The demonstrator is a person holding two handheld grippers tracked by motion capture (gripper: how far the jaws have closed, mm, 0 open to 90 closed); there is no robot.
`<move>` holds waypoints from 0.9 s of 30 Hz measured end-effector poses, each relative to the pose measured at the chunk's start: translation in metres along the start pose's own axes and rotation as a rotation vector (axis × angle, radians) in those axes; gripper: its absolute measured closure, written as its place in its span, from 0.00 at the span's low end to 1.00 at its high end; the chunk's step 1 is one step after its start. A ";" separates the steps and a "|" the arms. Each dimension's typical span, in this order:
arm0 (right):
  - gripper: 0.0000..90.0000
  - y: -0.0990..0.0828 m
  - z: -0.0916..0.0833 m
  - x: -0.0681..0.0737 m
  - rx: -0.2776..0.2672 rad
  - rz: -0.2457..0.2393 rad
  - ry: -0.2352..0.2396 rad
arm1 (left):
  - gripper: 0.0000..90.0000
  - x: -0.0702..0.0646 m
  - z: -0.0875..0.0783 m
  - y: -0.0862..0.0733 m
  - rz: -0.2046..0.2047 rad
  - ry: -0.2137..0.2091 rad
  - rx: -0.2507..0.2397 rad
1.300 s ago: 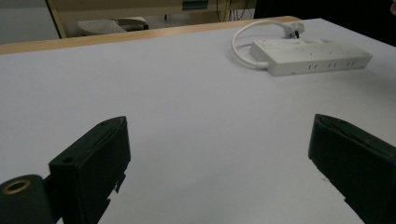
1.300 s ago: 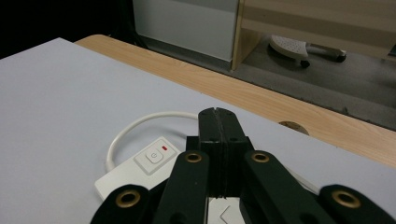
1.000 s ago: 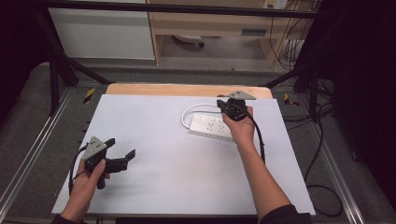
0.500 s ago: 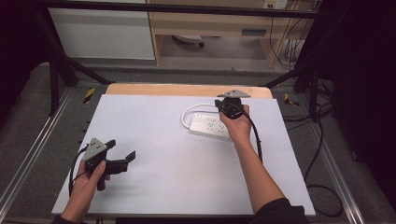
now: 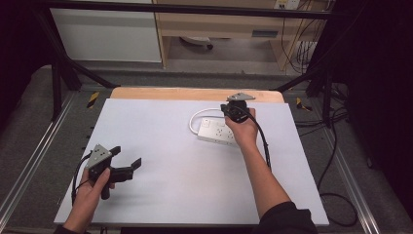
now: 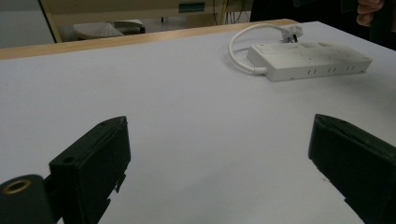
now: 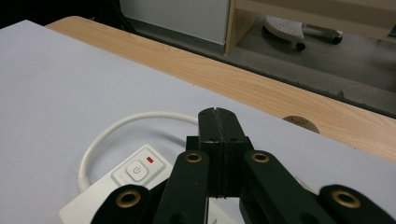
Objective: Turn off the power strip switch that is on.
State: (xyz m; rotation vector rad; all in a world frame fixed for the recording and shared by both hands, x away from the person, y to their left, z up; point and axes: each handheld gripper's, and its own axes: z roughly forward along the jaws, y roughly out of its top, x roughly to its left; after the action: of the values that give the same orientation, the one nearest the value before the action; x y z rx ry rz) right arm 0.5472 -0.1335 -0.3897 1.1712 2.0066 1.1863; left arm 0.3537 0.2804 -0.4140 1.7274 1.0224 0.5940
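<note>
change: right claw (image 5: 237,111) has edged slightly toward the power strip's (image 5: 219,131) switch end, jaws pressed together, empty | strip: flat on worktop (image 5: 160,146), far right | left claw (image 5: 127,165): jaws apart, parked near-left | reading: likely lining up a switch (image 7: 135,171) press

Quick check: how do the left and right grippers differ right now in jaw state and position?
The left gripper has its jaws spread wide with nothing between them; the right gripper has its jaws pressed together. The left gripper sits near the table's near-left corner, far from the power strip; the right gripper is over the strip. Both are hand-held and black-jawed.
</note>
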 end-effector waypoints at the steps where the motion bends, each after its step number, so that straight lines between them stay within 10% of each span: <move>1: 1.00 0.000 0.001 0.000 0.000 -0.001 0.001 | 0.06 0.000 0.000 0.000 0.000 0.000 -0.001; 27: 1.00 -0.017 0.011 -0.002 0.065 0.005 -0.011 | 0.06 0.000 0.000 0.000 -0.002 -0.006 0.005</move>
State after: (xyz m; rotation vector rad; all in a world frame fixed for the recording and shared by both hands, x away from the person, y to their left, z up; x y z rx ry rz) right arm 0.5495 -0.1348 -0.4097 1.2125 2.0492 1.1222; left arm 0.3538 0.2803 -0.4145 1.7313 1.0218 0.5858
